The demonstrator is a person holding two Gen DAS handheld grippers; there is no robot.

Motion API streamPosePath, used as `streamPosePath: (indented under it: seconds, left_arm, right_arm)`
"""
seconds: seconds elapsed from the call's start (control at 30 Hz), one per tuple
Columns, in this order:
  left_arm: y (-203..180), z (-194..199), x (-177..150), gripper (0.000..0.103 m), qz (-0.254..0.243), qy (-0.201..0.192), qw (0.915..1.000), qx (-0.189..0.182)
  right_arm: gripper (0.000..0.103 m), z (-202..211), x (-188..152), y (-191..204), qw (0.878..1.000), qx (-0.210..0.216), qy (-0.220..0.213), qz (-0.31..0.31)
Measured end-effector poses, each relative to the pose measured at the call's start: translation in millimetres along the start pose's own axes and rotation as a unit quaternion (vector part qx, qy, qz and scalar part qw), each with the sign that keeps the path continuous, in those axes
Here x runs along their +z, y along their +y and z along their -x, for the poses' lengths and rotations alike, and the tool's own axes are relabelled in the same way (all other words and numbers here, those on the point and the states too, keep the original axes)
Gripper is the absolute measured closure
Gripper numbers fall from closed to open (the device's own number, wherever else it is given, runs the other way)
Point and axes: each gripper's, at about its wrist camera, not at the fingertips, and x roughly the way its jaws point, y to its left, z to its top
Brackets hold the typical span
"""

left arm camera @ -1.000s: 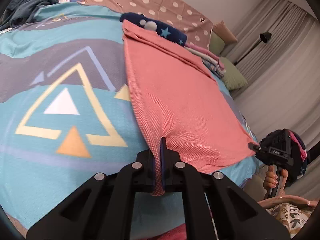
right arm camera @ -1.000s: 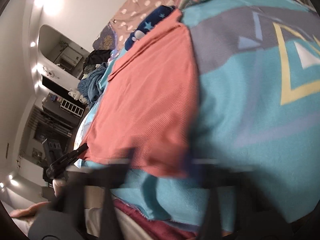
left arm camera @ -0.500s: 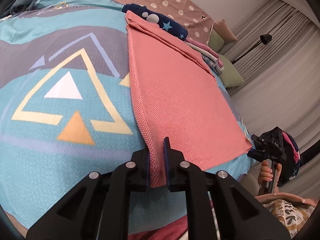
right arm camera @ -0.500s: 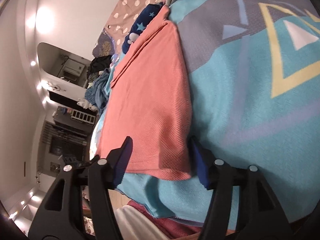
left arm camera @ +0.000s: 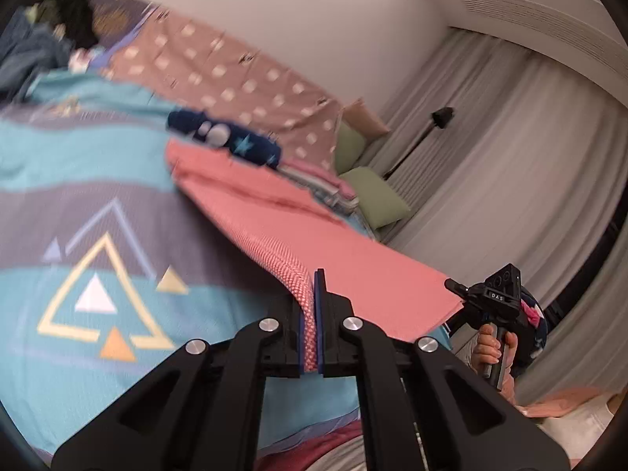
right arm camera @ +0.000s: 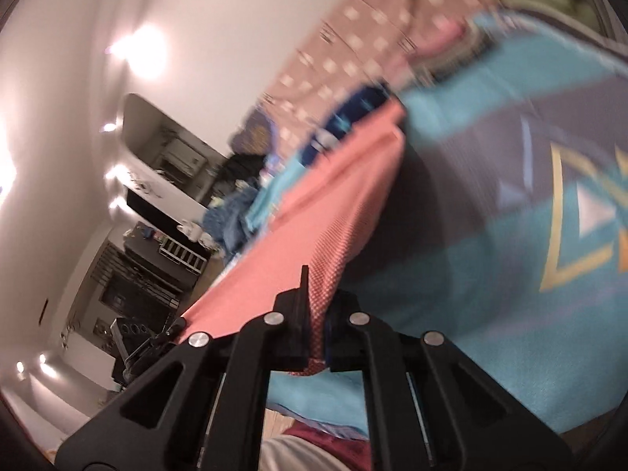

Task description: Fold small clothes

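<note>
1. Bedspread, blue with triangles, lies under everything.
2. Your coral garment is stretched above it, its far end on the bed.
3. Your left gripper pinches one near corner.
4. Your right gripper pinches the other corner.

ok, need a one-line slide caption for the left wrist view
Left claw shut on the near edge of a coral garment, lifting it off the patterned bedspread.
</note>
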Motion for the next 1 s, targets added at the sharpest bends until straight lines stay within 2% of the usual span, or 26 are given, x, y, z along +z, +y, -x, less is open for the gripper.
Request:
streamPosePath:
  seconds: [0.07, 0.17, 0.27, 0.37, 0.5, 0.73, 0.83, 1.0]
  left_arm:
    - [-25, 19, 8, 0.100, -0.035, -0.022, 0.9991, 0.005]
    - [-50, 37, 14, 0.099, -0.086, -0.047, 0.9950, 0.018]
    - [-55, 27, 17, 0.099, -0.115, -0.052, 0.9913, 0.036]
    - [-43, -2, 21, 0.099, -0.114, -0.043, 0.9899, 0.074]
    - [-30, -46, 27, 0.099, -0.127, -0.017, 0.9824, 0.135]
    - [-4, -95, 48, 0.099, -0.137, -0.002, 0.9711, 0.195]
    - [4, -110, 56, 0.099, -0.145, 0.000, 0.9673, 0.208]
    - [16, -128, 72, 0.099, -0.134, 0.000, 0.9682, 0.211]
  right_arm:
    - [0.099, 18, 1, 18, 0.999, 0.006, -0.019, 0.027]
    - [0.098, 46, 0, 45, 0.995, -0.007, -0.050, 0.083]
    - [0.097, 55, -2, 51, 0.991, -0.030, -0.064, 0.118]
    - [0.097, 34, 5, 40, 0.990, -0.061, -0.065, 0.108]
    - [0.097, -6, 20, 26, 0.990, -0.084, -0.061, 0.097]
    - [0.095, -53, 46, 26, 0.986, -0.104, -0.045, 0.124]
    - [0.095, -69, 58, 23, 0.985, -0.106, -0.040, 0.129]
    - [0.096, -89, 76, 18, 0.984, -0.116, -0.037, 0.131]
